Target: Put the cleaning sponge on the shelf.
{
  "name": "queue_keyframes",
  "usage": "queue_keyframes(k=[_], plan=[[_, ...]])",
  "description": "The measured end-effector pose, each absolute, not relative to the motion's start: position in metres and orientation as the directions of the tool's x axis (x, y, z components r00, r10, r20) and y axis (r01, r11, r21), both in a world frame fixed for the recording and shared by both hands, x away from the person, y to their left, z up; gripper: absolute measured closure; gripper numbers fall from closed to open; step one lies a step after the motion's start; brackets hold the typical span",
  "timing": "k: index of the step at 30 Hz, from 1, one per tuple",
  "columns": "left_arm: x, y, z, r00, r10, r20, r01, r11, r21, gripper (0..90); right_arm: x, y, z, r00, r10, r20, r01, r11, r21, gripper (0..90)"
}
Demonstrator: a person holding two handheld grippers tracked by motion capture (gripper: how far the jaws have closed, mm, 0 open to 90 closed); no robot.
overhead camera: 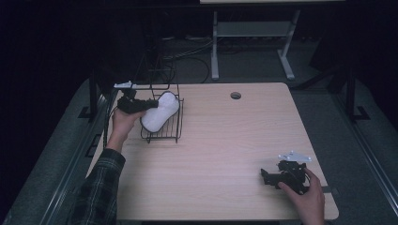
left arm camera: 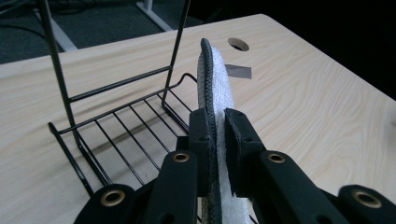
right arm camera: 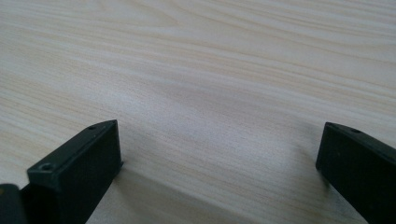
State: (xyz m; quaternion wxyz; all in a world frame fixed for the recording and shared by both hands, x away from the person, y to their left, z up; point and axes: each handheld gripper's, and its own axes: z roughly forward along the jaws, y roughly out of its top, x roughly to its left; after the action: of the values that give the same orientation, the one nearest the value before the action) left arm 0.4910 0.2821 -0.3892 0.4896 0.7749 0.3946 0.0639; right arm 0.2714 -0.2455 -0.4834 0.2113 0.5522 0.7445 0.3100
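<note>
A white, oblong fabric insole point(overhead camera: 160, 111) with a dark edge is held over a black wire rack point(overhead camera: 171, 126) at the table's far left. My left gripper point(overhead camera: 149, 104) is shut on it. In the left gripper view the insole point(left arm camera: 215, 79) stands on edge between the two black jaws, above the rack's floor bars point(left arm camera: 116, 130), with the left gripper point(left arm camera: 215, 140) clamped near its lower part. My right gripper point(overhead camera: 266, 176) rests low near the table's front right corner, held by a hand. In the right gripper view the right gripper point(right arm camera: 219, 154) is open wide over bare wood.
The wooden table point(overhead camera: 225, 154) has a round cable hole point(overhead camera: 235, 95) near its far edge. The rack's tall wire back point(overhead camera: 157, 70) rises behind the insole. A white desk frame point(overhead camera: 253, 37) stands on the floor beyond. A small grey tag point(left arm camera: 239, 71) lies by the hole.
</note>
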Motion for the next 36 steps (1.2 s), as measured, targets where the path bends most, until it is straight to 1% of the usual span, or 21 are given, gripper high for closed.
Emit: queue_keyframes(k=[7, 15, 20, 24, 26, 29, 30, 32, 36], plan=[[0.496, 0.28, -0.394, 0.664, 0.691, -0.286, 0.559, -0.205, 0.803, 80.3, 0.271, -0.245, -0.483, -0.301, 0.953, 0.028, 0.691, 0.198, 0.695, 0.0], [0.499, 0.279, -0.399, 0.644, 0.722, -0.253, 0.569, -0.231, 0.789, 75.2, 0.271, -0.245, -0.483, -0.301, 0.953, 0.028, 0.691, 0.198, 0.695, 0.0], [0.498, 0.281, -0.399, 0.62, 0.755, -0.212, 0.574, -0.253, 0.779, 60.3, 0.271, -0.245, -0.483, -0.301, 0.953, 0.027, 0.691, 0.198, 0.695, 0.0], [0.495, 0.287, -0.398, 0.612, 0.766, -0.199, 0.57, -0.252, 0.782, 58.2, 0.271, -0.245, -0.483, -0.301, 0.953, 0.028, 0.691, 0.198, 0.695, 0.0], [0.493, 0.289, -0.398, 0.612, 0.765, -0.201, 0.568, -0.249, 0.785, 59.6, 0.271, -0.245, -0.483, -0.301, 0.953, 0.027, 0.691, 0.198, 0.695, 0.0], [0.487, 0.293, -0.398, 0.629, 0.75, -0.205, 0.564, -0.259, 0.784, 72.7, 0.271, -0.245, -0.483, -0.301, 0.953, 0.028, 0.691, 0.198, 0.695, 0.0], [0.486, 0.293, -0.398, 0.636, 0.743, -0.209, 0.568, -0.267, 0.779, 80.3, 0.271, -0.245, -0.483, -0.301, 0.953, 0.027, 0.691, 0.198, 0.695, 0.0], [0.483, 0.293, -0.398, 0.65, 0.734, -0.195, 0.56, -0.291, 0.775, 89.1, 0.271, -0.245, -0.483, -0.301, 0.953, 0.027, 0.691, 0.198, 0.695, 0.0], [0.476, 0.29, -0.4, 0.664, 0.724, -0.188, 0.561, -0.315, 0.766, 89.8, 0.271, -0.245, -0.483, -0.301, 0.953, 0.027, 0.691, 0.198, 0.695, 0.0]])
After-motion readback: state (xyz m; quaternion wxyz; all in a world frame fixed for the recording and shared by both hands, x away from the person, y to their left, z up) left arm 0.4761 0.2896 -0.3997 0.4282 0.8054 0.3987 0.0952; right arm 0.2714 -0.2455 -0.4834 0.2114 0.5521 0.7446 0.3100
